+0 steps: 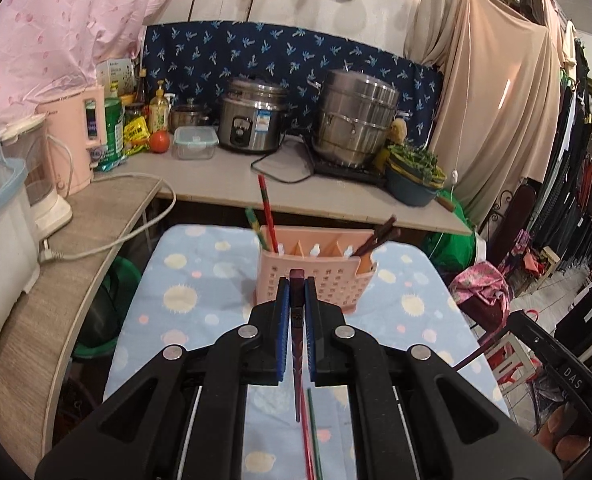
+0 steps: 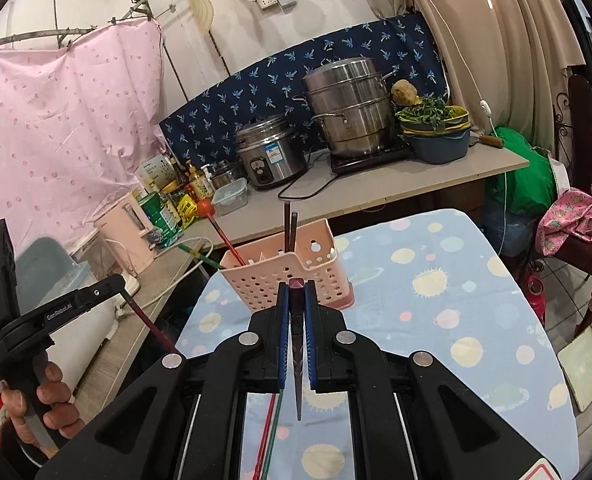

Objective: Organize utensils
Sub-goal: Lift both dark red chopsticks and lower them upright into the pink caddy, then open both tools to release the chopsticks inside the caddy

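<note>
Along the lower left of the right wrist view, a hand grips the left gripper, clamped on a dark red chopstick whose long axis slants down toward the lower right. In the left wrist view that same chopstick sits pinched between blue pads, its blunt end pointing toward the pink holder, its thin tip toward the camera.

At frame centre, the holder stands upright on the spotted blue cloth. A red chopstick and a green one lean in its left compartment; two dark chopsticks lean right in the right compartment.

The right gripper is likewise closed on a second dark chopstick, long axis along the fingers, blunt end toward the holder. Red and green chopsticks lie on the cloth below.
</note>
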